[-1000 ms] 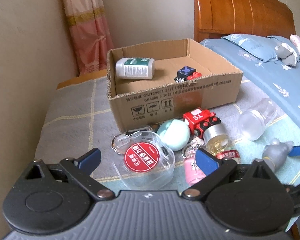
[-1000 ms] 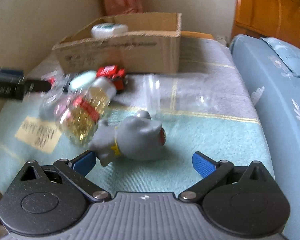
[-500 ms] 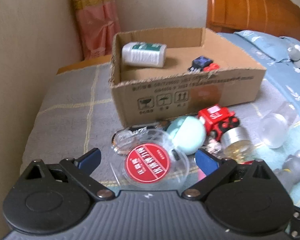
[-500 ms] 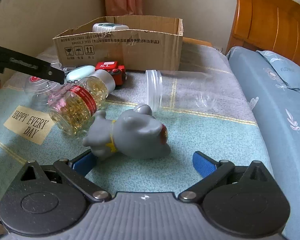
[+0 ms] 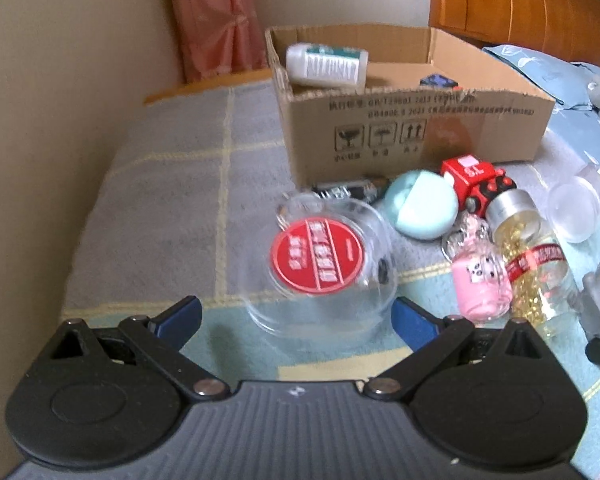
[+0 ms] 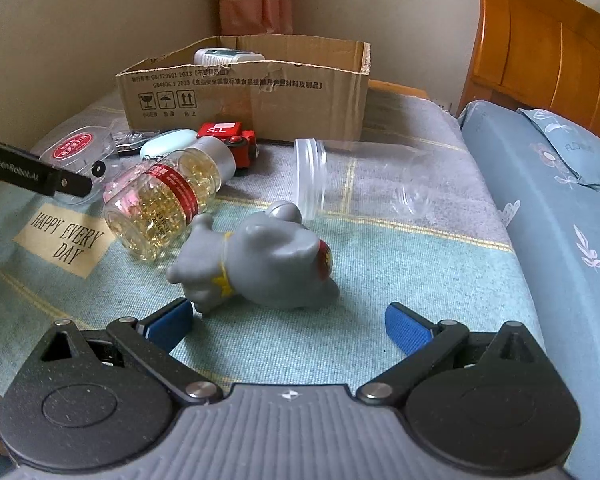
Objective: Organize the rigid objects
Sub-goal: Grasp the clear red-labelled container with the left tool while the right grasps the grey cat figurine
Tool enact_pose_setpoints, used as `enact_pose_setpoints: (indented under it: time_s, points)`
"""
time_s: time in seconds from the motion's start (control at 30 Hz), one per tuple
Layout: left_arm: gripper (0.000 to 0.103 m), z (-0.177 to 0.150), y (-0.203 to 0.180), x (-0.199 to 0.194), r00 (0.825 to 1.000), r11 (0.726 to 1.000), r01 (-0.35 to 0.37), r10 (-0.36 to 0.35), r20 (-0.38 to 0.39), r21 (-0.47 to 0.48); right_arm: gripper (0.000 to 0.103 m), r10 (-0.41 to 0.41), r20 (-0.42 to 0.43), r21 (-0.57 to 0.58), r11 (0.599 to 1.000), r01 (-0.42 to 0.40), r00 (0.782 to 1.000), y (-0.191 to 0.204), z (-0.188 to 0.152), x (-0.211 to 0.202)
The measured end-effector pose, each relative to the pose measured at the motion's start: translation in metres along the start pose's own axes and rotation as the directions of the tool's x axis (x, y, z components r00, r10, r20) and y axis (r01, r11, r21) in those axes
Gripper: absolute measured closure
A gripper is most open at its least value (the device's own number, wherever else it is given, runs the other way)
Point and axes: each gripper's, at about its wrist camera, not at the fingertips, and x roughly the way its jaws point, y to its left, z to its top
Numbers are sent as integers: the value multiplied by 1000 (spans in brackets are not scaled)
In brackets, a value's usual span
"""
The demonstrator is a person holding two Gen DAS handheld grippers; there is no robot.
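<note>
A clear round container with a red label (image 5: 320, 256) lies just ahead of my open left gripper (image 5: 296, 318), between its fingers' line but untouched. Beside it sit a mint round case (image 5: 424, 210), a red toy train (image 5: 476, 184), a pink keychain bottle (image 5: 480, 284) and a capsule bottle (image 5: 532, 264). In the right wrist view a grey figurine (image 6: 268, 260) lies on its side just in front of my open right gripper (image 6: 288, 322). The capsule bottle (image 6: 168, 200) and a clear plastic jar (image 6: 360, 176) lie beyond it. The cardboard box (image 6: 260, 92) holds a white bottle (image 5: 326, 65).
Everything rests on a checked blanket (image 6: 420, 272) with a "HAPPY EVERY DAY" patch (image 6: 66, 238). A wall runs along the left, a curtain (image 5: 212, 20) hangs behind the box. A blue-sheeted bed (image 6: 560, 200) and a wooden headboard (image 6: 540, 52) stand to the right.
My left gripper has shifted left and closer, so the red-labelled container now sits centred ahead of it. My right gripper has steadied and edged nearer the grey figurine. Both stay open.
</note>
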Motion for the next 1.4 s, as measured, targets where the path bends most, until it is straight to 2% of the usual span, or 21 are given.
enact_pose_setpoints:
  time_s: [0.1, 0.33, 0.73, 0.8, 0.97, 1.13, 1.33, 1.4]
  points:
    - [1, -1, 1, 7, 999, 998, 34, -34, 0, -49, 0, -3, 4, 3, 1000, 3, 1000, 0, -1, -1]
    - [1, -2, -4, 10, 999, 997, 12, -9, 46, -71, 0, -1, 15, 1, 1000, 1, 1000, 0, -3, -1]
    - [1, 4, -7, 14, 998, 994, -14, 20, 54, -107, 0, 4, 25, -5, 1000, -4, 1000, 3, 2, 5]
    - [3, 4, -8, 14, 998, 995, -9, 15, 60, -103, 0, 7, 25, -7, 1000, -6, 1000, 3, 2, 6]
    - [17, 5, -9, 11, 997, 994, -18, 26, 78, -105, 0, 8, 30, -6, 1000, -8, 1000, 4, 3, 8]
    - [22, 5, -13, 10, 995, 999, -26, 30, 96, -47, 0, 16, 34, -26, 1000, -15, 999, 6, 3, 8]
    - [23, 5, -10, 9, 996, 999, -12, 17, 93, -46, 0, 24, 43, -45, 999, -22, 999, 13, 8, 6]
    - [23, 5, -10, 9, 996, 999, -13, 17, 92, -47, 4, 22, 42, -60, 998, -20, 999, 19, 10, 6]
